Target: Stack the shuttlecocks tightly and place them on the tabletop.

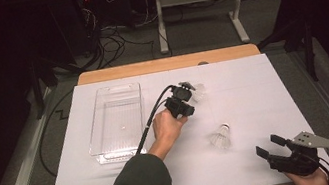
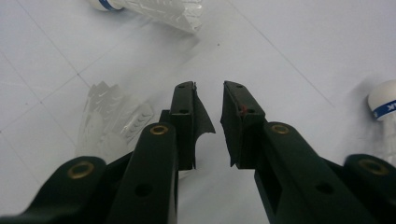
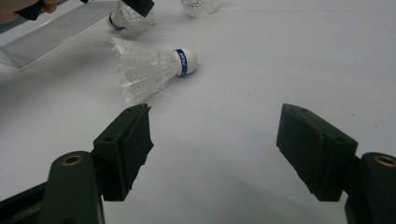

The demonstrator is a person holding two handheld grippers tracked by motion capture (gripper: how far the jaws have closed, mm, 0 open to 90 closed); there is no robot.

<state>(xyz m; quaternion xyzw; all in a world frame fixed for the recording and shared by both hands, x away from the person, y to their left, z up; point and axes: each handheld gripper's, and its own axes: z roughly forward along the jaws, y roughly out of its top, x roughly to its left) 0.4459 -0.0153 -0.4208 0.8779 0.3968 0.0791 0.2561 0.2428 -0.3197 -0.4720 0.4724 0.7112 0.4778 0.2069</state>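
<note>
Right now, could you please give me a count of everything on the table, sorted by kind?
White shuttlecocks: 3
Clear plastic tray: 1
Handheld tools: 2, the left tool and the right tool
Total: 6

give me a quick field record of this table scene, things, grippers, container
surface: white sheet over a wooden table
container: clear plastic rectangular bin, left part of the sheet, nothing visible inside
shuttlecocks: white feathered shuttlecock with blue band lying on its side mid-sheet; another by the left gripper
left gripper: over the sheet, jaws narrowly apart, nothing between them
right gripper: near the sheet's front right corner, jaws wide open, empty
</note>
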